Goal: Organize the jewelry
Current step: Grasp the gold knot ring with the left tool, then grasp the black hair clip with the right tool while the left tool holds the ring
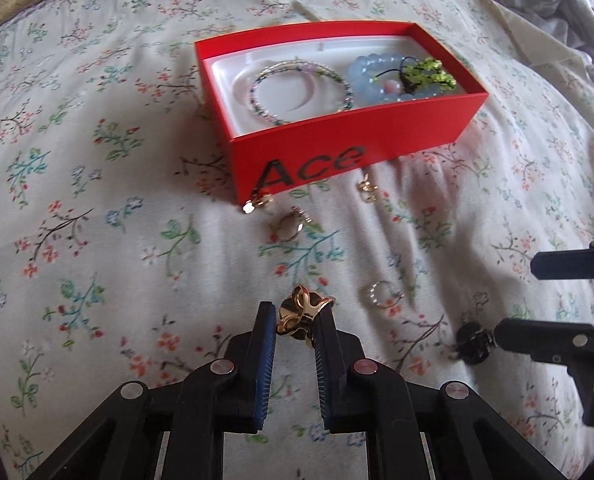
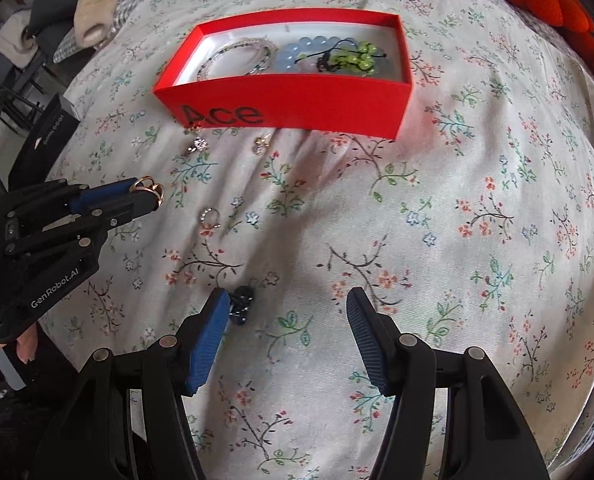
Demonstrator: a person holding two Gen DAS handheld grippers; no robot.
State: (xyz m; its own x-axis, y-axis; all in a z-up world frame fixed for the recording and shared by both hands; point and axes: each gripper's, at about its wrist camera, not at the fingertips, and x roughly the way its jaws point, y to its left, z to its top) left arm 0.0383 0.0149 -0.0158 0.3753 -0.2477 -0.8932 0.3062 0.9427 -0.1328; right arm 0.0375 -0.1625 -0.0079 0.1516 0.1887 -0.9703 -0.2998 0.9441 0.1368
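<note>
Nearest the left wrist camera, the left gripper (image 1: pixel 297 316) is clamped on a gold ring (image 1: pixel 301 314), a chunky twisted band that stands up between the blue pads, lifted above the floral bedspread (image 1: pixel 97 240); the right gripper (image 2: pixel 289 312) has its fingers spread wide apart with nothing between them, and a small dark hair clip (image 2: pixel 241 304) lies just beside its left fingertip. Farther off sits a red box (image 1: pixel 337 152) marked "Ace", open at the top, with a white liner; inside lie a thin beaded bracelet (image 1: pixel 301 92), a pale blue bead bracelet (image 1: pixel 361 76) and a green bead bracelet (image 1: pixel 433 76) on a dark cord. Loose on the cloth between the grippers and the box are a silver ring (image 1: pixel 381 294), a pink-toned ring (image 1: pixel 289 226), and two small gold earrings (image 1: pixel 367 188) close to the box's front wall; broad bare cloth lies to the right of the box.
</note>
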